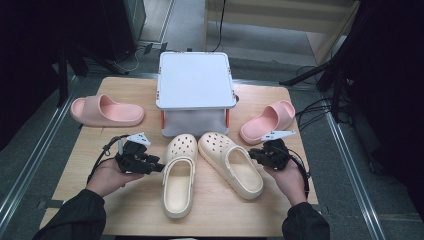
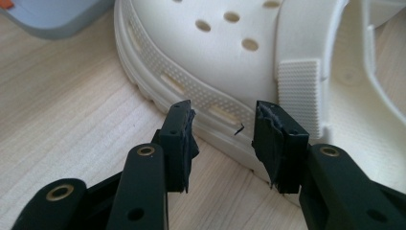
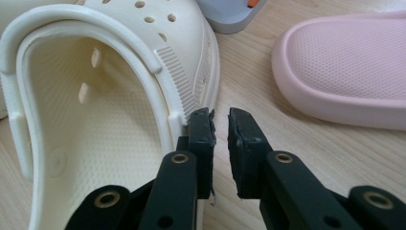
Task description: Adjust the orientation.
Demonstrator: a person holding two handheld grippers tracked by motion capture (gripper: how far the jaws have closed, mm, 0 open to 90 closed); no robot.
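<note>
High view: my left gripper (image 1: 159,167) sits half open beside the left clog (image 1: 179,175), and my right gripper (image 1: 253,155), nearly shut with nothing between its jaws, is at the right clog (image 1: 231,164). I'd pinch each rim squarely before lifting.

Bare table (image 1: 125,210) lies open outside both clogs (image 1: 179,175); a stand (image 1: 195,82) blocks behind.

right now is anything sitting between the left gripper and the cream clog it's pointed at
Nothing visible. The left gripper has its open jaws right at the side of the left cream clog, with only bare table beneath them; whether the pads touch the sole is hard to tell.
</note>
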